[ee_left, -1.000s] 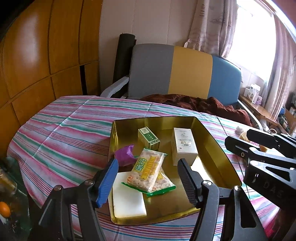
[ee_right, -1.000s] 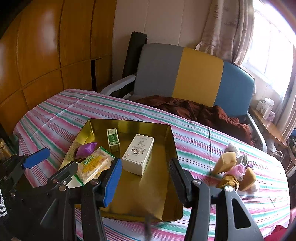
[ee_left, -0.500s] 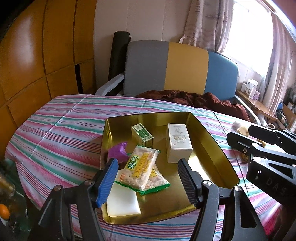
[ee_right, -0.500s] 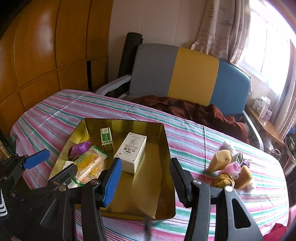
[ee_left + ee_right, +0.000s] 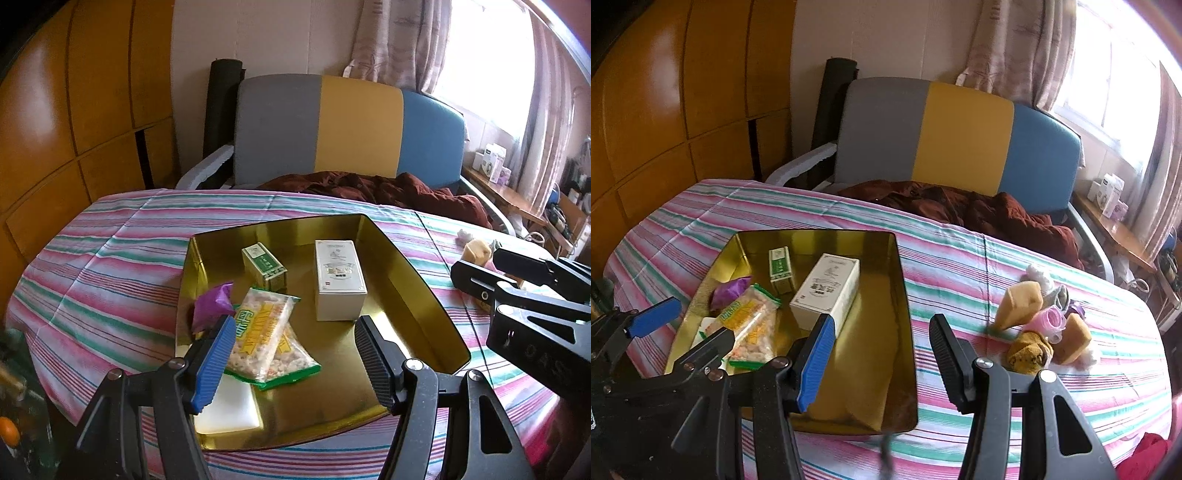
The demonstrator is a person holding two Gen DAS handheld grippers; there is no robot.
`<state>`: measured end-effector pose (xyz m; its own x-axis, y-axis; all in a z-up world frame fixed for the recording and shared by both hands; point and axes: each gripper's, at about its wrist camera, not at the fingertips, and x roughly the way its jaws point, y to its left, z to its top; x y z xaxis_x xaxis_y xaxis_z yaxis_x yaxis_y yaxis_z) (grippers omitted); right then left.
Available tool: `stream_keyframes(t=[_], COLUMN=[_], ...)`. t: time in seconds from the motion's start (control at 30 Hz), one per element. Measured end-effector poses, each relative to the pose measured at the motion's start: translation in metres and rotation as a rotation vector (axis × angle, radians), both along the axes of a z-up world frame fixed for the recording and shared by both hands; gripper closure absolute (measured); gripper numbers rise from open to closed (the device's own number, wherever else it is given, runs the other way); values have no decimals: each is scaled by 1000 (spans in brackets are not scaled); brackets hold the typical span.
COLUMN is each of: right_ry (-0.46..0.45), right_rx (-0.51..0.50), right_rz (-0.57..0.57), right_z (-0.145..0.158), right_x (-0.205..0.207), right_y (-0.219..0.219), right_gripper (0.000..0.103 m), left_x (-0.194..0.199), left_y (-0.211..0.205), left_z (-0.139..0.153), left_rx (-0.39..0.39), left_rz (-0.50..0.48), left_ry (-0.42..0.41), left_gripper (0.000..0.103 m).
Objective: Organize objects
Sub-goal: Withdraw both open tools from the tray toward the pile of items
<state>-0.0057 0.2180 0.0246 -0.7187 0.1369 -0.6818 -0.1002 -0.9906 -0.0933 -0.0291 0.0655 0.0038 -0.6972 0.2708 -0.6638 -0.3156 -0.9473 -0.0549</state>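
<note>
A gold tray (image 5: 413,280) (image 5: 903,295) lies on the striped tablecloth. In it are a white box (image 5: 338,278) (image 5: 827,288), a small green box (image 5: 264,266) (image 5: 780,267), a snack packet (image 5: 264,332) (image 5: 750,325), a purple wrapper (image 5: 212,304) (image 5: 729,290) and a flat white block (image 5: 227,410). My left gripper (image 5: 293,354) hovers open over the tray's near end, nothing between its fingers. My right gripper (image 5: 881,354) is open above the tray's right rim, also empty. A heap of small items (image 5: 1041,321) lies on the cloth to the right of the tray.
A grey, yellow and blue sofa (image 5: 354,129) with a dark red blanket (image 5: 979,210) stands behind the table. Wooden panels (image 5: 74,110) line the left wall. A window ledge with small boxes (image 5: 1108,195) is at the far right. Striped cloth (image 5: 103,266) lies left of the tray.
Both grippers have drawn back slightly from the table, so the tray and its contents sit a little farther off. Nothing on the table has moved. The jaws hold the same width.
</note>
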Motion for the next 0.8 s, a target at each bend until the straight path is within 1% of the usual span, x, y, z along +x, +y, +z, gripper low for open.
stream_keyframes(t=[0.8], right_ry=[1], right_rx=[-33], right_rz=[-111], right_z=[-10], right_x=[-2], right_y=[62], right_gripper=[49], left_x=[-6], left_y=[54], left_z=[-6], left_rx=[-53], left_rz=[-91], left_ry=[-20], left_gripper=[36])
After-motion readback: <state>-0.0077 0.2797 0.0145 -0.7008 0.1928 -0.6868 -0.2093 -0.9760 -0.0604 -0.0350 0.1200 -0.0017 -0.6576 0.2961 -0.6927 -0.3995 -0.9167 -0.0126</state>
